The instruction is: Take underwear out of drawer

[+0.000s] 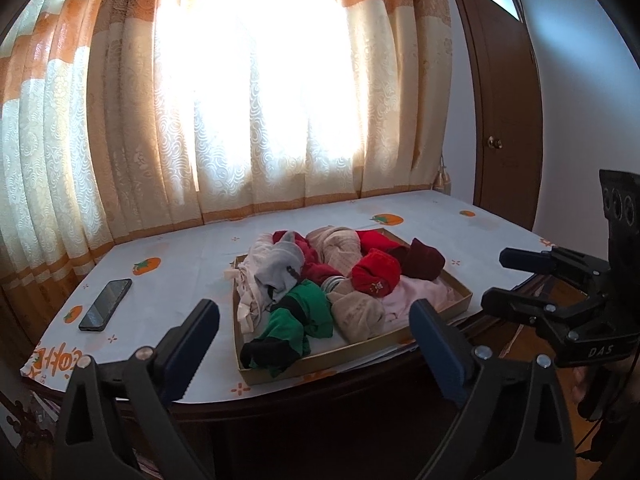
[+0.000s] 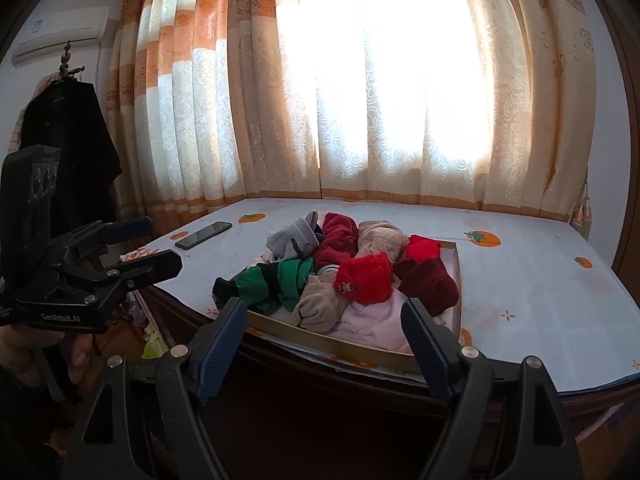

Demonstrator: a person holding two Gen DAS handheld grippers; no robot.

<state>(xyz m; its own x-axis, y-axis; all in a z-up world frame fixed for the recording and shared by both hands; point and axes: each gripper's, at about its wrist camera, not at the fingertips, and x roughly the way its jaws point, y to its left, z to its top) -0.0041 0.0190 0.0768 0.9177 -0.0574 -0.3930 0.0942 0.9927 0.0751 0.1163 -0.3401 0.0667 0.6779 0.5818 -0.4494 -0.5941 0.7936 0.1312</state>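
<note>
A shallow tan tray-like drawer (image 1: 464, 303) (image 2: 456, 264) lies on the table, heaped with rolled underwear. A green and black piece (image 1: 298, 326) (image 2: 272, 282) lies at its near left, a bright red one (image 1: 376, 276) (image 2: 366, 280) in the middle, beige (image 1: 358, 316) (image 2: 320, 308), grey (image 1: 280, 266) (image 2: 292, 238) and dark red (image 1: 424, 258) (image 2: 430, 284) ones around them. My left gripper (image 1: 316, 338) (image 2: 152, 246) hovers open in front of the tray, short of the table edge, nothing between its fingers. My right gripper (image 2: 326, 338) (image 1: 494, 278) is open too, empty, before the tray's near right side.
A black phone (image 1: 105, 305) (image 2: 203, 235) lies on the white persimmon-print tablecloth (image 1: 180, 280) (image 2: 540, 292) left of the tray. Patterned curtains (image 1: 256, 100) hang behind the table, a brown door (image 1: 504, 120) at right. A dark coat (image 2: 68, 152) hangs at left. A hand (image 2: 44, 356) holds the left gripper.
</note>
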